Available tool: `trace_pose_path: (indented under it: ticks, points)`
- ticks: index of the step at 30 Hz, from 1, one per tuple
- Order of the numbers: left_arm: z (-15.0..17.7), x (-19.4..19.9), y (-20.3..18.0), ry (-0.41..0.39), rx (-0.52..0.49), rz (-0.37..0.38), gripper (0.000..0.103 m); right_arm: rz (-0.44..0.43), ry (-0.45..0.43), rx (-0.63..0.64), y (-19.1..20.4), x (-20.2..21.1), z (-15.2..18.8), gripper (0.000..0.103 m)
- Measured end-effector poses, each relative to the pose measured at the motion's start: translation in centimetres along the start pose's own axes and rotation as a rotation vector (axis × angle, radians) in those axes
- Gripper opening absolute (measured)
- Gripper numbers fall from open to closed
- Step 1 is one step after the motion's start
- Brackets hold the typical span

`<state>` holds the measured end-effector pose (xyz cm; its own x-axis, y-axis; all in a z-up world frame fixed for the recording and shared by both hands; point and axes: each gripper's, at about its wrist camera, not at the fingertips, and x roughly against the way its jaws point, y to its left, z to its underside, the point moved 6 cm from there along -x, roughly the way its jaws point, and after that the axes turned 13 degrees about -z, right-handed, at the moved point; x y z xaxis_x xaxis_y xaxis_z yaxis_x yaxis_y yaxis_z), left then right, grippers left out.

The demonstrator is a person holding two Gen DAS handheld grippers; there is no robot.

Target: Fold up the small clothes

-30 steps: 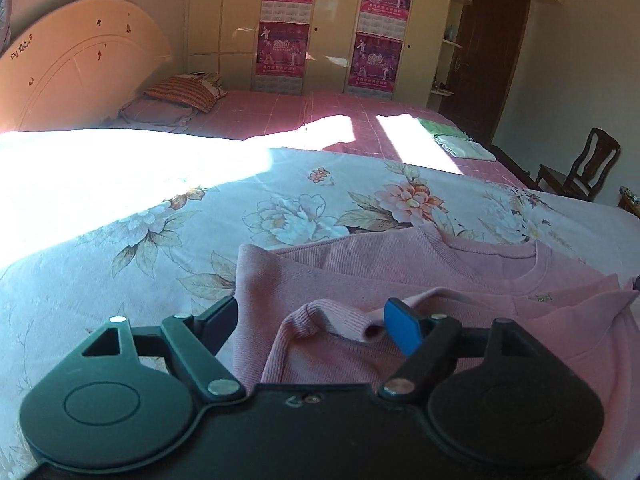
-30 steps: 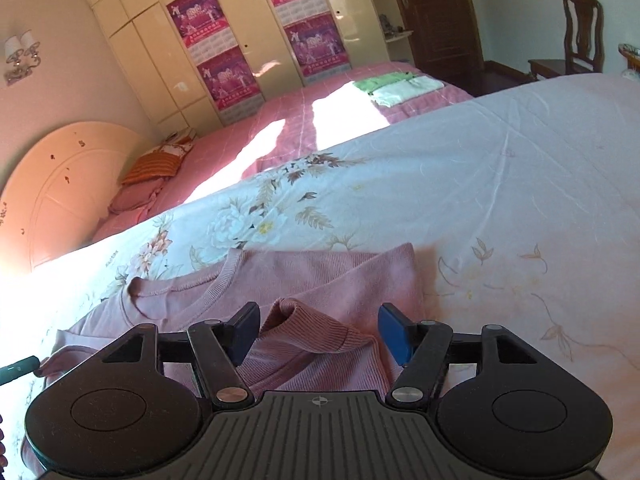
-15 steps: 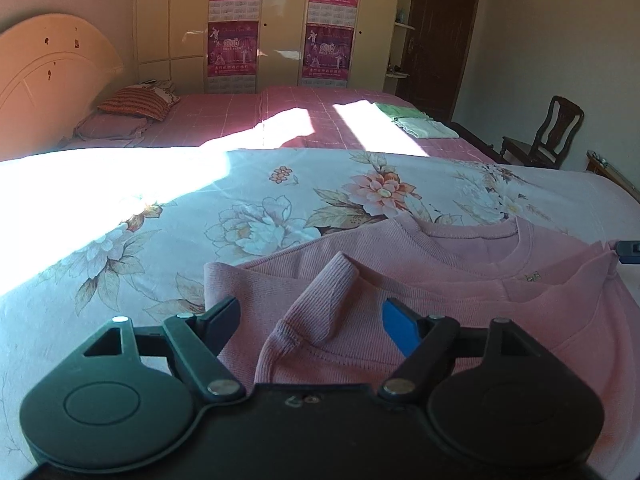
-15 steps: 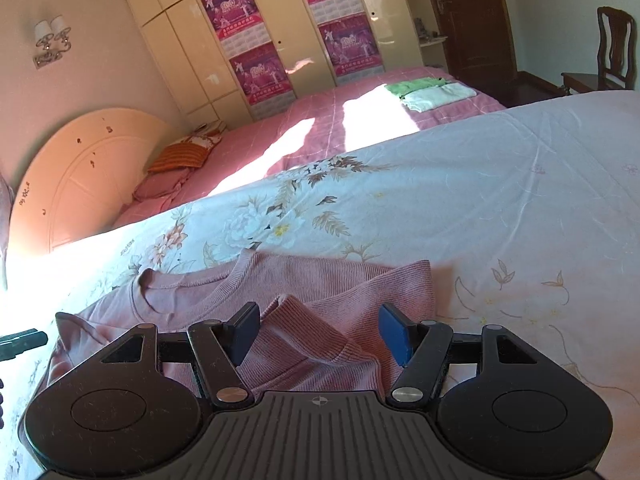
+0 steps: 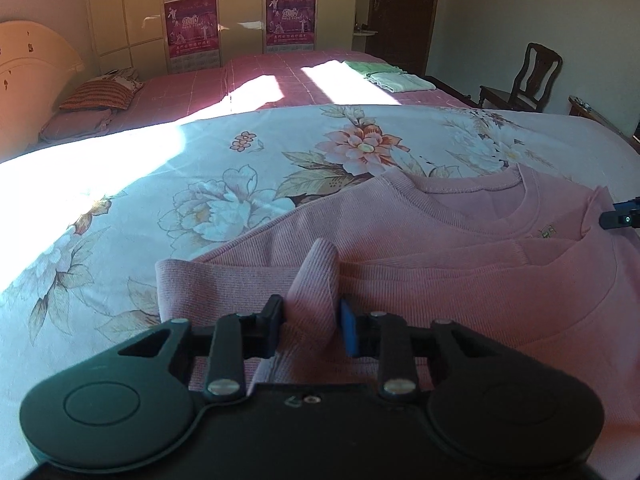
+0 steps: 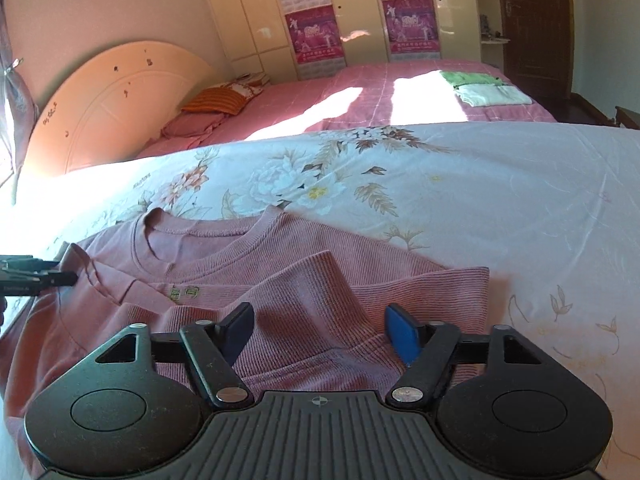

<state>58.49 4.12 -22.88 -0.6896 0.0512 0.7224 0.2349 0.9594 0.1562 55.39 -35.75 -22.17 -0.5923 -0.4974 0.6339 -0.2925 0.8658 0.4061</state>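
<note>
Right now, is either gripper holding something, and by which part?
The left gripper is shut on a raised fold of the pink sweater near its left edge. The right gripper is open around another fold, holding nothing.

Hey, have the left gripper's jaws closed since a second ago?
Yes. The left gripper had jaws spread wide either side of the pink sweater cuff; now they pinch a raised fold of it, narrowing inward relative to the gripper's own black body.

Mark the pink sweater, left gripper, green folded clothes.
pink sweater [image 5: 500, 292]: left wrist view, chest panel.
left gripper [image 5: 311, 322]: left wrist view, between fingertips.
green folded clothes [image 6: 490, 90]: right wrist view, top of stack.
</note>
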Motion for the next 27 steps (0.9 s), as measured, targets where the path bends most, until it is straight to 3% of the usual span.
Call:
trace_pose_path:
  ticks: [2, 5, 10, 13, 16, 22, 24, 26, 27]
  points:
    - [0.0, 0.5, 0.2, -0.014, 0.009, 0.003, 0.010, -0.001, 0.033, 0.028, 0.4, -0.5, 0.3, 0.015]
    - [-0.1, 1.7, 0.5, -0.062, 0.022, -0.010, 0.009, 0.015, 0.018, 0.062, 0.9, 0.2, 0.4, 0.007]
    - [-2.3, 4.2, 2.0, -0.193, 0.162, -0.072, 0.009, 0.099, -0.160, 0.027, 0.3, 3.5, -1.4, 0.005]
    - [-3.9, 4.0, 2.5, -0.214, 0.218, -0.103, 0.009, 0.158, -0.206, 0.018, -0.2, 3.8, -2.7, 0.004]
    - [-4.8, 2.4, 3.0, -0.182, 0.295, -0.133, 0.009, 0.182, -0.226, -0.038, -1.2, 2.9, -3.6, 0.004]
    - [-2.7, -1.7, 2.1, -0.073, 0.273, -0.212, 0.009, 0.264, -0.143, -0.043, -2.9, -1.0, -3.0, 0.004]
    - [-1.7, -2.6, 2.0, -0.037, 0.243, -0.248, 0.024, 0.306, -0.114, -0.033, -3.6, -1.8, -2.5, 0.004]
    - [-1.4, -2.5, 2.0, -0.043, 0.208, -0.267, 0.031, 0.318, -0.088, -0.046, -4.3, -2.4, -2.0, 0.004]
    - [-1.2, -2.0, 2.2, -0.035, 0.194, -0.278, 0.046, 0.318, -0.094, -0.040, -4.3, -2.1, -2.1, 0.004]
